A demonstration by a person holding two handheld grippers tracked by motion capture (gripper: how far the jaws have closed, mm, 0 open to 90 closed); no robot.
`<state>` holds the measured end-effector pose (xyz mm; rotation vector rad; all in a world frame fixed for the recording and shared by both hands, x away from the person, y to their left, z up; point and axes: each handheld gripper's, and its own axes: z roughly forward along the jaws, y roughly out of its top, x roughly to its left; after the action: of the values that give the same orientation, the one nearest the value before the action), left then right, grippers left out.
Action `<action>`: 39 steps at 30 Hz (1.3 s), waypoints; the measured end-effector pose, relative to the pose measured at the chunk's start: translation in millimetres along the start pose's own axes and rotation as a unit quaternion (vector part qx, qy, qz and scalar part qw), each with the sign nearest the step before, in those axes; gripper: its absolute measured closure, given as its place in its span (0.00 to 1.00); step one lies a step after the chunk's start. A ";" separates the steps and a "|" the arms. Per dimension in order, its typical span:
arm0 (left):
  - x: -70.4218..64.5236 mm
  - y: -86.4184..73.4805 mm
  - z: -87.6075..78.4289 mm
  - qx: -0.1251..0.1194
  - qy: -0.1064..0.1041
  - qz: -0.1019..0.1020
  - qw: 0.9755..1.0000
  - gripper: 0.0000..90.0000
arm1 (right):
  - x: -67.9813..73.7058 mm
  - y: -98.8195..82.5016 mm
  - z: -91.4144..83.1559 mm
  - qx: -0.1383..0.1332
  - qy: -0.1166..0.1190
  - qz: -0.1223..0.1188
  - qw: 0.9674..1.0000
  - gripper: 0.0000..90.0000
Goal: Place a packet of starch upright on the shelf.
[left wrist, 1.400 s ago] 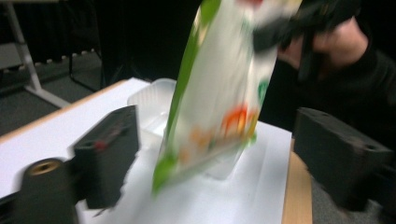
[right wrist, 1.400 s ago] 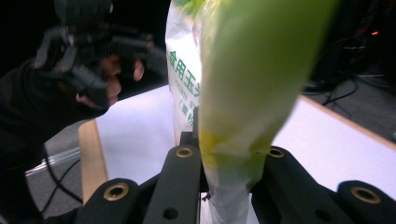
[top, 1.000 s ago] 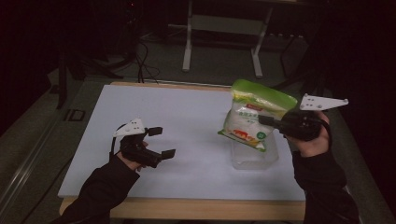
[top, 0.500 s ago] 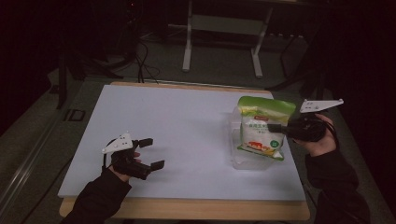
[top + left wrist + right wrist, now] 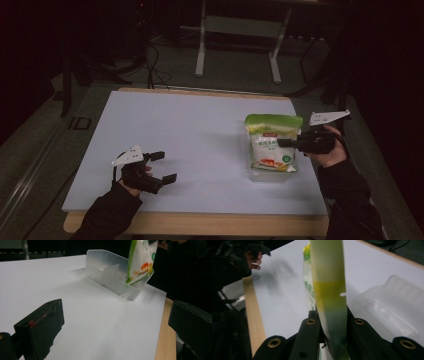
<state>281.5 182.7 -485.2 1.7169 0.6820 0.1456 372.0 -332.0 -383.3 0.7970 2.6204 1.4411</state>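
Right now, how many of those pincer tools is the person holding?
2. The left tool hovers open over the near left of the white table; the right tool grips the green and white pouch standing in a clear bin.

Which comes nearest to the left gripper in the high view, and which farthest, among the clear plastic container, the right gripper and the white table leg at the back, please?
From the left gripper:
1. Clear plastic container, across the white board toward the person's right, holding the green pouch.
2. Right gripper, just beyond it, clamped on the pouch's edge.
3. White table leg, on the floor behind the table.
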 end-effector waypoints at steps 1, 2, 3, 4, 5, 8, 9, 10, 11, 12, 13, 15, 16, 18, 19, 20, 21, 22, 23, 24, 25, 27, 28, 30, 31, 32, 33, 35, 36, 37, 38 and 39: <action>0.2 -0.3 0.1 -0.001 0.001 -0.002 1.000 0.01 | 0.0 0.0 0.0 0.000 0.000 0.000 1.000 0.93; 0.9 -0.9 0.0 -0.001 0.001 -0.003 1.000 0.01 | -0.2 -2.7 1.6 0.003 0.001 0.000 1.000 0.93; 1.7 -1.9 -0.2 -0.001 0.002 -0.004 1.000 0.01 | -0.6 -10.6 7.9 0.010 0.005 0.002 1.000 0.93; 1.9 -2.5 -0.4 -0.002 0.002 -0.005 1.000 0.01 | -1.0 -15.1 10.7 0.012 0.008 0.003 1.000 0.93; 2.1 -3.1 -0.6 -0.003 0.001 -0.006 1.000 0.01 | -1.8 -20.1 13.3 0.005 0.012 0.006 1.000 0.93; 2.7 -4.7 -0.1 0.001 0.002 -0.004 1.000 0.01 | -8.2 -36.3 11.0 -0.028 0.024 0.025 0.999 0.93; 2.8 -5.3 0.2 0.001 0.002 -0.005 1.000 0.01 | -9.7 -41.1 10.4 -0.033 0.027 0.030 0.999 0.93; 3.1 -6.6 1.2 0.005 0.003 -0.005 1.000 0.01 | -10.7 -44.5 10.3 -0.032 0.027 0.030 0.999 0.93; 3.2 -7.6 1.7 0.006 0.003 -0.004 1.000 0.01 | -12.0 -50.1 11.0 -0.025 0.021 0.029 0.999 0.93; 3.1 -9.0 2.5 0.007 0.003 -0.001 1.000 0.01 | -13.0 -53.6 12.1 -0.016 0.014 0.027 0.999 0.93; 2.7 -10.3 3.6 0.009 0.004 0.001 1.000 0.01 | -14.4 -58.1 14.1 0.004 0.004 0.026 1.000 0.93; 2.4 -11.1 4.4 0.014 0.005 0.003 1.000 0.01 | -18.1 -66.8 16.3 0.014 -0.012 0.029 0.999 0.93; 1.5 -12.0 6.1 0.019 0.004 0.006 1.000 0.01 | -19.3 -69.3 14.9 0.006 -0.006 0.034 0.999 0.93; 1.2 -11.9 6.9 0.021 0.004 0.008 1.000 0.01 | -18.0 -70.4 14.7 0.003 -0.010 0.032 0.999 0.93; 1.3 -11.8 7.0 0.020 0.004 0.007 1.000 0.01 | -16.4 -69.8 15.2 0.004 -0.011 0.030 0.999 0.93; 1.3 -11.8 7.0 0.020 0.004 0.007 1.000 0.01 | -16.4 -69.8 15.2 0.004 -0.011 0.030 0.999 0.93; 1.7 -11.8 7.0 0.020 0.005 0.007 1.000 0.01 | -15.8 -69.2 15.0 0.005 -0.012 0.030 0.999 0.93; 1.7 -11.8 6.8 0.020 0.005 0.007 1.000 0.01 | -16.3 -69.3 14.3 0.003 -0.011 0.034 0.999 0.91; 1.8 -12.0 6.5 0.019 0.005 0.008 1.000 0.01 | -16.3 -69.3 13.7 0.000 -0.010 0.038 0.999 0.88; 1.8 -12.1 6.1 0.020 0.006 0.009 1.000 0.01 | -16.1 -69.1 12.6 -0.004 -0.009 0.042 0.999 0.85; 1.8 -12.2 5.8 0.020 0.007 0.010 1.000 0.01 | -15.0 -68.3 11.0 -0.007 -0.011 0.044 0.999 0.79; 2.3 -12.3 5.3 0.019 0.007 0.010 1.000 0.01 | -10.8 -64.1 5.8 -0.023 -0.022 0.041 0.999 0.67; 2.5 -12.2 5.3 0.019 0.008 0.010 1.000 0.01 | -8.2 -60.9 2.5 -0.033 -0.028 0.040 0.998 0.61; 2.5 -12.2 5.3 0.021 0.009 0.011 1.000 0.01 | -3.0 -52.6 -4.7 -0.046 -0.051 0.048 0.996 0.52; 2.3 -12.4 5.3 0.021 0.009 0.011 1.000 0.01 | 0.4 -47.1 -9.1 -0.055 -0.067 0.038 0.995 0.46; 1.8 -12.6 5.3 0.021 0.009 0.012 1.000 0.01 | 2.6 -43.8 -11.3 -0.062 -0.078 0.035 0.994 0.39; 1.8 -12.6 5.3 0.021 0.009 0.012 1.000 0.01 | 4.9 -39.5 -14.5 -0.075 -0.085 0.031 0.993 0.36; 0.9 -13.0 5.5 0.023 0.008 0.014 1.000 0.01 | 6.9 -35.5 -18.1 -0.093 -0.085 0.030 0.992 0.32; 0.5 -13.2 5.5 0.023 0.008 0.014 1.000 0.01 | 9.2 -30.1 -21.7 -0.108 -0.091 0.030 0.990 0.29; -0.1 -13.4 5.3 0.024 0.008 0.016 1.000 0.01 | 10.7 -26.8 -23.5 -0.112 -0.099 0.027 0.988 0.25; -0.5 -13.7 5.2 0.024 0.008 0.016 1.000 0.01 | 15.6 -19.8 -27.2 -0.118 -0.106 0.012 0.987 0.20; -0.6 -13.9 5.1 0.024 0.008 0.016 1.000 0.01 | 18.2 -15.8 -28.7 -0.122 -0.101 0.011 0.987 0.18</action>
<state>278.2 179.4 -499.3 1.7752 0.6735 0.1664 341.7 -352.8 -376.0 0.8921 2.2407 1.5564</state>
